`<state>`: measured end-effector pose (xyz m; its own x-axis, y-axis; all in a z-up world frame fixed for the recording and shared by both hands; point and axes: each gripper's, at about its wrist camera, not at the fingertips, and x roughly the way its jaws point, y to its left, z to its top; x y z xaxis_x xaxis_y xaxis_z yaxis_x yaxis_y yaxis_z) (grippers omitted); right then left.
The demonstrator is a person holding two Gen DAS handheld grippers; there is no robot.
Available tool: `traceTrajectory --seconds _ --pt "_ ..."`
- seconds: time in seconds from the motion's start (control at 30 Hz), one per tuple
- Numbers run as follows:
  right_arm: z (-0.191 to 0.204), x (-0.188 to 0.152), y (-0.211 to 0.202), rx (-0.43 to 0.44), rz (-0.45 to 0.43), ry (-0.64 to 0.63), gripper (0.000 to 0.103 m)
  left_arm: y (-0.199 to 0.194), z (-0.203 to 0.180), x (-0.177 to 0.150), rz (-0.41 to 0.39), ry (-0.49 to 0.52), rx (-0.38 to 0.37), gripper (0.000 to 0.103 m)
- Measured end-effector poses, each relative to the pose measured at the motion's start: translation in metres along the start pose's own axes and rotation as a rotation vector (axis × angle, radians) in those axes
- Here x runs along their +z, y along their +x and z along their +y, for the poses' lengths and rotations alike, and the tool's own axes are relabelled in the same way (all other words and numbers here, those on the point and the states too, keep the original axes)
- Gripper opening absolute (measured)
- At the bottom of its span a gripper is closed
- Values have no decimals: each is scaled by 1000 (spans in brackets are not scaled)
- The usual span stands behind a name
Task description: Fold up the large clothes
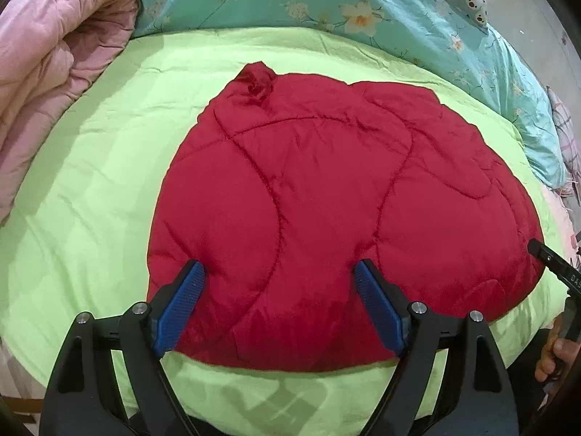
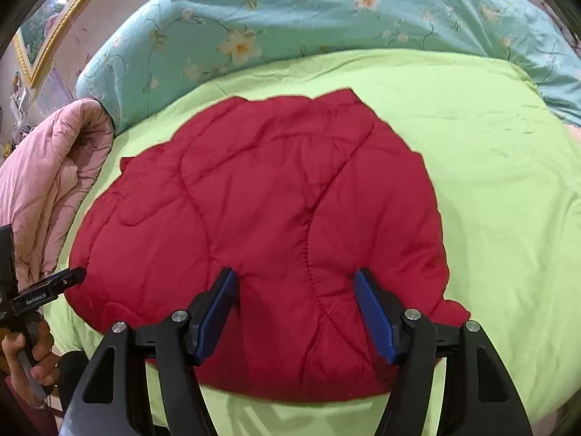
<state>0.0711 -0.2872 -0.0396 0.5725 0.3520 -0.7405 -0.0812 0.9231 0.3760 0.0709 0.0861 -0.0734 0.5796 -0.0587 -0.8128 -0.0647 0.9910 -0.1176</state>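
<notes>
A red quilted padded garment [image 1: 326, 189] lies folded into a rounded block on the light green bed cover [image 1: 90, 181]; it also shows in the right wrist view [image 2: 261, 210]. My left gripper [image 1: 279, 272] is open, its blue pads spread over the garment's near part, holding nothing. My right gripper [image 2: 296, 279] is open too, over the near part of the garment, and empty. The right gripper's tip shows at the garment's right edge in the left wrist view [image 1: 544, 252]. The left gripper's tip shows at the garment's left edge in the right wrist view [image 2: 69, 276].
A pink quilt [image 1: 47, 72] is bunched at the left of the bed, also in the right wrist view [image 2: 47, 189]. A turquoise flowered duvet [image 1: 326, 0] lies along the far side. A gold-framed picture [image 2: 51, 29] hangs on the wall at left.
</notes>
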Motion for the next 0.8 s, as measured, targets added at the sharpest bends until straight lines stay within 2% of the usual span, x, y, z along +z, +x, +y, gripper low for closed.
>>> traceTrajectory --seconds 0.2,0.4,0.6,0.8 --pt "11 -10 -17 16 2 -26 69 -16 -6 -9 -9 15 -10 86" --pt "24 -25 -28 31 15 -57 70 -22 -17 -23 2 54 20 86" --pt "37 -44 -40 37 28 -93 70 -28 -24 -38 14 61 17 86" --pt "46 -63 -44 31 58 -132 82 -37 -35 -52 11 100 49 86"
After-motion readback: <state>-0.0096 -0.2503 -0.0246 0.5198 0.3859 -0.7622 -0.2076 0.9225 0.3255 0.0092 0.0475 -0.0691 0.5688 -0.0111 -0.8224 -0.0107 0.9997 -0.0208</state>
